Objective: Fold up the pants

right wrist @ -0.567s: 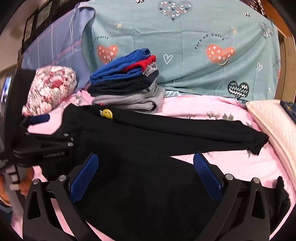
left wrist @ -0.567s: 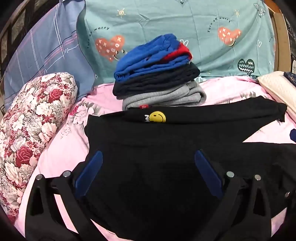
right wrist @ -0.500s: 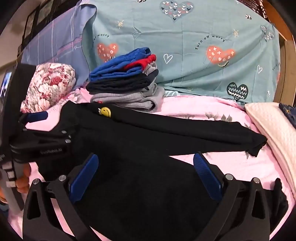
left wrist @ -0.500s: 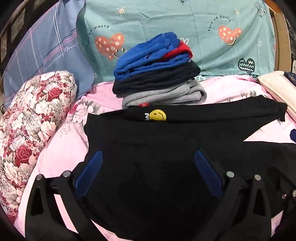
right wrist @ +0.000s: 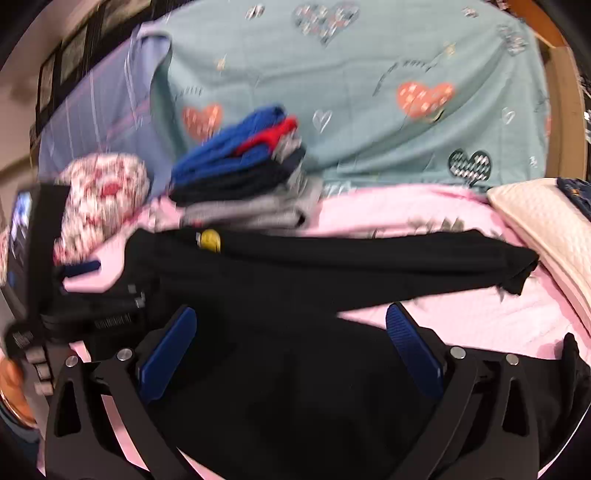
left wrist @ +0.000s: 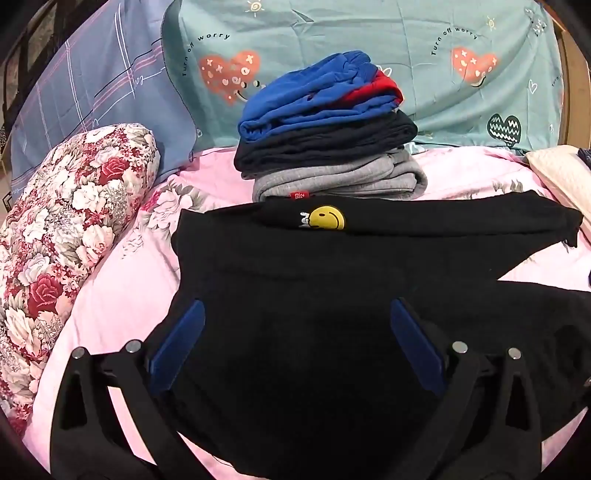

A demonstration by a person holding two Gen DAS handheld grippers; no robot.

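Left claw (left wrist: 295,339) spread wide over black pants (left wrist: 295,280), right claw (right wrist: 291,343) likewise, pink sheet (left wrist: 122,288) bare leftward.

A bed (left wrist: 122,295) with a pink floral sheet fills the scene. At its far edge a teal heart-print cover (left wrist: 369,33) stands beside a blue plaid cover (left wrist: 92,88). A wooden frame (left wrist: 576,81) rises at the far right corner, and a cream quilted pad (right wrist: 535,218) lies along the right edge.

Right wrist view is motion-blurred throughout: the folded clothes stack (right wrist: 240,177) shows no clear edges, and lettering on the left gripper (right wrist: 110,314) is unreadable. The black pants (left wrist: 303,295) run off the left wrist view's lower and right edges, waistband hidden.
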